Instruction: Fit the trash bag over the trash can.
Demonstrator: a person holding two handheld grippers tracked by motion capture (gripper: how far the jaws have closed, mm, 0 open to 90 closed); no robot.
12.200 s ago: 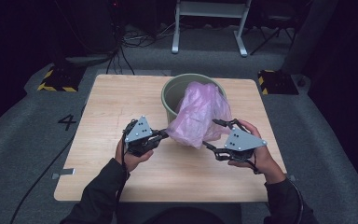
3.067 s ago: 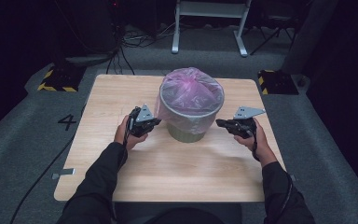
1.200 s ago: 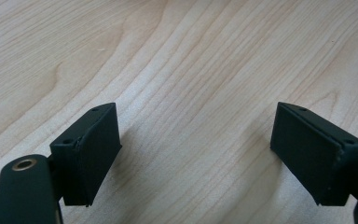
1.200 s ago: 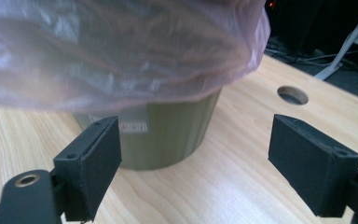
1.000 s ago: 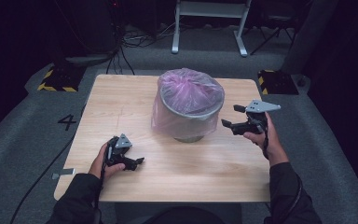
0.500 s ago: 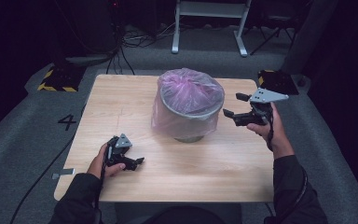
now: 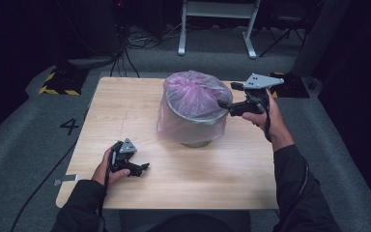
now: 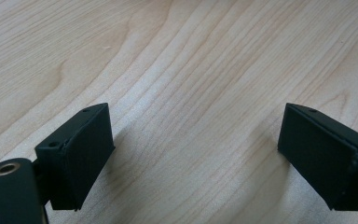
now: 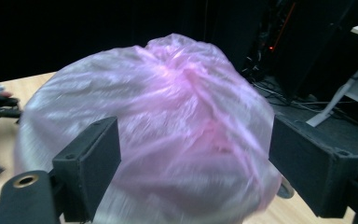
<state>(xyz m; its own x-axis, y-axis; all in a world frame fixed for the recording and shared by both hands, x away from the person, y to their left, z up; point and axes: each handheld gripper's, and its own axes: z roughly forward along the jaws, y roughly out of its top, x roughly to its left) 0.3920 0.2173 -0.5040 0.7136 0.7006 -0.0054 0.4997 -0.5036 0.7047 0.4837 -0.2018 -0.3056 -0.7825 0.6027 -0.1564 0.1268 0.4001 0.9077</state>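
Right tool point(image 7: 228, 99): raised at the bin's right rim, jaws spread, nothing pinched; tips just beside the pink film, contact not clear.
Right tool, own view point(image 9: 193, 154): black jaws wide to either side of the bag's domed top, blurred.
Pink bag point(image 7: 193, 104): stretched over the mouth of the bin and hanging down its outer wall, so that the liner stays put.
Bin point(image 7: 195, 140): grey, upright, on the far middle of the bench.
Left tool point(image 7: 134, 167): parked low at the near left of the bench, well apart from the bin, jaws spread and empty point(image 8: 193, 158); likely set aside as not needed.
Bench point(image 7: 207, 183): pale wood, bare around the bin.
Change from a second ago: right tool higher and closer to the rim; left tool and bin in the same place.
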